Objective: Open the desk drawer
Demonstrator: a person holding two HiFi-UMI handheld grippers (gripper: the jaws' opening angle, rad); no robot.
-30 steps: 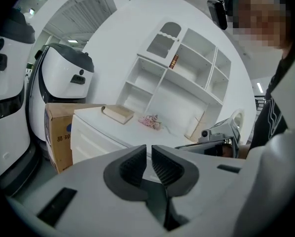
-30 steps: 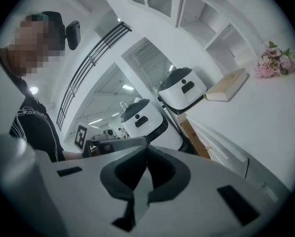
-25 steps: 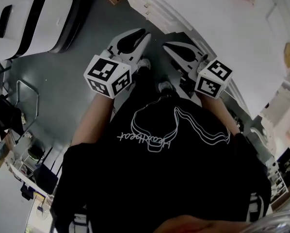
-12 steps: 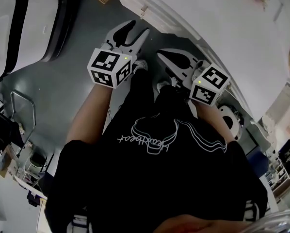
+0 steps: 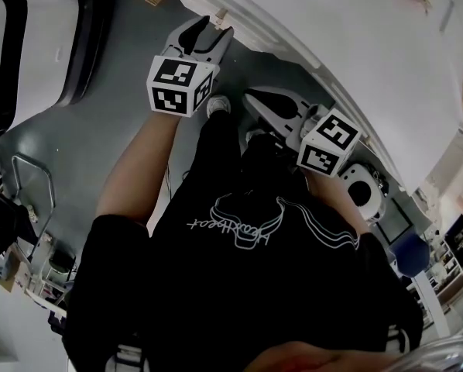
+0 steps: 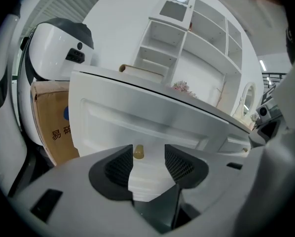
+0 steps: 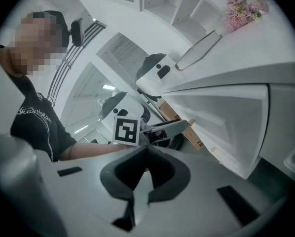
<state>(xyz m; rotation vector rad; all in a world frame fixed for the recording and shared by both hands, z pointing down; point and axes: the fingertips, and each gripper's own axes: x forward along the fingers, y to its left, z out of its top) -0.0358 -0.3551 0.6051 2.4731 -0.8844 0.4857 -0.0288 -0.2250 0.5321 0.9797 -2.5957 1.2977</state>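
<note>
**Lining up on drawer knob — not gripped yet**

Shows left gripper (image 6: 148,154) aimed at white drawer front (image 6: 137,120), just under the top edge of the desk (image 6: 202,120). Reads as jaws well apart, just been opening, nothing held. Finds small tan knob (image 6: 138,152) in line between the pads but beyond them, nearer the picture-left pad, no contact. Looks like drawer shut, as far as can be told. Shows right gripper (image 7: 145,149) with tips together, empty, apart from the drawer — idle. Notes cardboard box (image 6: 49,127) standing left of the drawer front.

Risks, judged only from here:
- Closing too soon would pinch air in front of the knob.
- Going in off-centre could bump one pad on the knob or the drawer face instead of straddling it.
- Gripping only the knob tip likely to slip off on the pull, given how small and smooth-looking it is.
- Pulling down or sideways rather than straight out may jam the drawer or peel the pads off.
- Standing close could block drawer travel with own legs.
</note>
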